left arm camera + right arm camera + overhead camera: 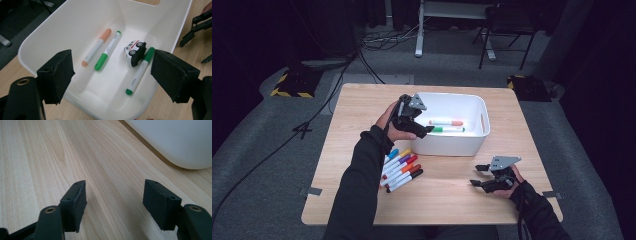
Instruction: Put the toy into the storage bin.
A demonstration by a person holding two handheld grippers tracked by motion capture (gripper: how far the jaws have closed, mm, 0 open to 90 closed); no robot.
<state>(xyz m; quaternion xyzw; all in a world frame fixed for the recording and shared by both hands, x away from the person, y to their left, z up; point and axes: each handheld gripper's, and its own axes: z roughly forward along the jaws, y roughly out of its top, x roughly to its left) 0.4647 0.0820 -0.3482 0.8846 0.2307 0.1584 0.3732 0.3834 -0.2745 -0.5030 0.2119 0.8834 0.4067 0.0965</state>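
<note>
**Markers Being Moved to the White Bin: Left Jaws Apart Over It**

High view findings are recorded first. The left gripper is held over the near-left corner of the white bin, at the far centre of the wooden table. A row of loose markers lies on the table near the left forearm, just near of the bin. The right gripper is rested low on the table at the near right, well apart from the markers.

In the left gripper view, the jaws are seen spread wide with nothing between the pads. Below them, on the bin floor, an orange-capped marker and a green-capped marker lie side by side, a second green marker lies apart from them, and a small toy car rests touching its upper end.

In the right gripper view, the jaws are likewise seen apart and empty above bare wood.

Handling is judged as follows. The markers are taken to be light, rigid and smooth-barrelled, so rolling or slipping is expected. A hold across the middle of the barrel, one marker at a time from the outer edge of the row, is advised.
</note>
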